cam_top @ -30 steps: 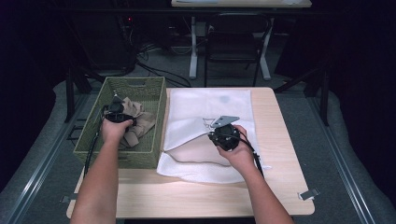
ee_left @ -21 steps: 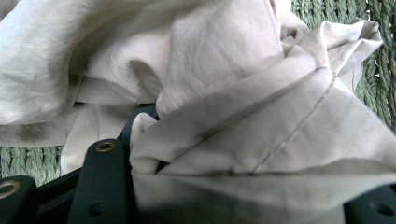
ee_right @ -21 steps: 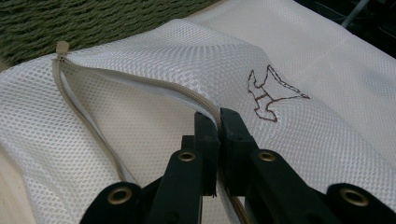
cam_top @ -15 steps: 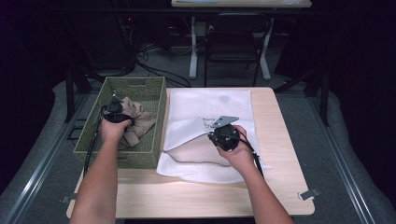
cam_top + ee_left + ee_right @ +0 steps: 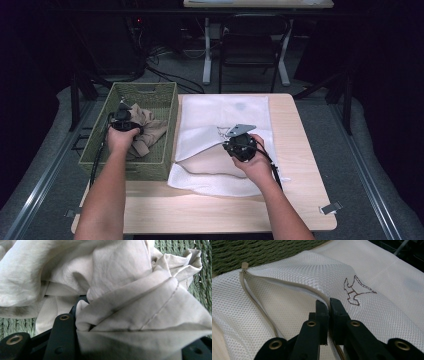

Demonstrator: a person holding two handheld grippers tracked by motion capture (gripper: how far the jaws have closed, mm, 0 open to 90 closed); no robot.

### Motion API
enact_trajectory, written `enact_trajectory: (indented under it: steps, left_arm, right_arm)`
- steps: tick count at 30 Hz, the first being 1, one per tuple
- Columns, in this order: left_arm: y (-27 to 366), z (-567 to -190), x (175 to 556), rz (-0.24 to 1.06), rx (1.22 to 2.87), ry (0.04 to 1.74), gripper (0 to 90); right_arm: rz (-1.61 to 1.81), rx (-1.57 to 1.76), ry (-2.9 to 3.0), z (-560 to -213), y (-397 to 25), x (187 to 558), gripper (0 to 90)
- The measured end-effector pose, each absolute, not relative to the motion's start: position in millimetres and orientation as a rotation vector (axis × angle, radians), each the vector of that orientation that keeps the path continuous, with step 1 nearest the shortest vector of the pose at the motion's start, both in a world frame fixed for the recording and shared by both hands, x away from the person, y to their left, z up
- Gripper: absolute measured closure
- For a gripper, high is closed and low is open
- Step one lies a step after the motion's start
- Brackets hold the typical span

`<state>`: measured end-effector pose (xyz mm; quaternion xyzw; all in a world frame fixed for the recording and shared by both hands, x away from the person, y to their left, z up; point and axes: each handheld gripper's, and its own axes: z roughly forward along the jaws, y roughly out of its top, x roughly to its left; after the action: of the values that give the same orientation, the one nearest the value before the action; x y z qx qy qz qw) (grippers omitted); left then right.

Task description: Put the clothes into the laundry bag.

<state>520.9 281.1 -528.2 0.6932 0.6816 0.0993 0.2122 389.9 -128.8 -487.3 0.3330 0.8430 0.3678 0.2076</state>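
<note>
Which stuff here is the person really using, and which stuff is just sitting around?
Being used:
- beige cloth, bunched in the left claw
- green woven basket holding that cloth
- white mesh bag, its zipper edge pinched by the right claw

Just sitting around:
- wooden table underneath
- chair and desk legs behind the table
- cables on the floor

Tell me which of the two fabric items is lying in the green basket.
The crumpled beige cloth, gripped by the left gripper, lies in the green woven basket. The white mesh bag lies flat on the table beside it, its zipper edge pinched by the right gripper.
</note>
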Motion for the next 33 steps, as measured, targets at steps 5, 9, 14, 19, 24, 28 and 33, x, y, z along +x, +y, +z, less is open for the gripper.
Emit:
enact_trajectory:
  steps: [5,9,14,19,24,28,33]
  left_arm:
    - [283,-526,521,0.258,1.924,1.892,53.9]
    - [281,-523,523,0.267,1.946,1.89,55.5]
    - [280,-520,523,0.266,1.953,1.887,57.1]
    - [281,-516,522,0.269,1.96,1.883,58.3]
    - [282,-512,522,0.274,1.951,1.885,58.8]
    - [282,-510,522,0.278,1.952,1.886,59.2]
    - [282,-506,521,0.287,1.96,1.878,59.5]
  right_arm:
    - [1.027,0.93,2.346,-487,-130,390,86.0]
    - [1.032,0.93,2.343,-487,-131,391,86.1]
    - [1.035,0.93,2.343,-487,-131,391,86.1]
    - [1.037,0.932,2.339,-487,-132,392,86.0]
    - [1.039,0.94,2.34,-486,-133,391,86.0]
    - [1.043,0.94,2.336,-486,-134,392,86.1]
    - [1.042,0.941,2.337,-486,-134,392,86.1]
